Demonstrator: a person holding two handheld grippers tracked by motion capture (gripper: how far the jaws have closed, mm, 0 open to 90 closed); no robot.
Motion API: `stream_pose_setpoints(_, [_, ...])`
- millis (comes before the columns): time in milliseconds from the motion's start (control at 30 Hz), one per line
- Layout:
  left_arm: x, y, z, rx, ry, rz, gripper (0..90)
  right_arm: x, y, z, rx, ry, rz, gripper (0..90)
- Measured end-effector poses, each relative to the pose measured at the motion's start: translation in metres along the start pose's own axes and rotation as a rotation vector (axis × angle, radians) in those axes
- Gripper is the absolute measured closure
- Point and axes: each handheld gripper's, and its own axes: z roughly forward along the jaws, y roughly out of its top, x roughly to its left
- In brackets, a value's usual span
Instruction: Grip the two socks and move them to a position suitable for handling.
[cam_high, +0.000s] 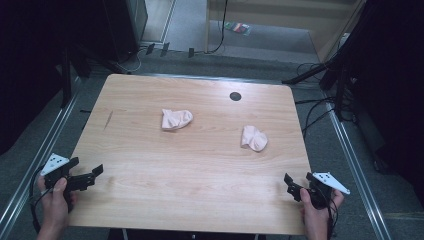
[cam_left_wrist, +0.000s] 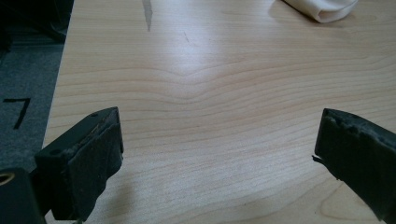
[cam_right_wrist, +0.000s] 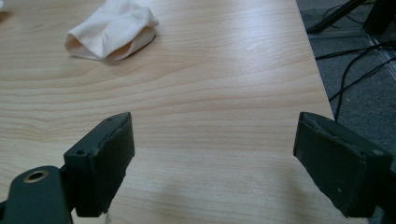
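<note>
Grippers wait at the near corners of the table (cam_high: 200, 165): left gripper (cam_high: 90, 172) and right gripper (cam_high: 295, 182), jaws spread wide, holding nothing. Beyond them lie two pink socks (cam_high: 176, 119) (cam_high: 254, 138), well apart. Judged best: reach level, straddle a sock, close low.

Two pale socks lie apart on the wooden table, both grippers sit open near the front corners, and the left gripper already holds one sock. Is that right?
Not quite. The left gripper holds nothing: the left gripper view shows bare table between its open jaws. Both socks lie apart farther up the table, and the right gripper is open too.
</note>
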Motion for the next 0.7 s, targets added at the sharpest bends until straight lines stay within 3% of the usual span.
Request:
stream_pose_setpoints(267, [0.0, 0.0, 0.0, -0.003, -0.003, -0.004, 1.4, 0.001, 0.001, 0.001, 0.004, -0.034, 0.009, 13.2])
stream_pose_setpoints(367, [0.0, 0.0, -0.001, -0.008, 0.0, -0.004, 1.4, 0.004, 0.003, 0.0, -0.006, -0.022, 0.022, 13.3])
stream_pose_setpoints(567, [0.001, 0.0, -0.001, -0.012, -0.002, -0.008, 1.4, 0.025, 0.015, -0.002, -0.034, -0.011, 0.035, 15.4])
stream_pose_setpoints(667, [0.001, 0.0, 0.0, -0.012, 0.002, -0.007, 1.4, 0.046, 0.02, 0.001, -0.024, 0.028, 0.015, 15.8])
stream_pose_setpoints(700, [0.001, 0.0, 0.0, -0.012, 0.002, -0.007, 1.4, 0.046, 0.02, 0.001, -0.024, 0.028, 0.015, 15.8])
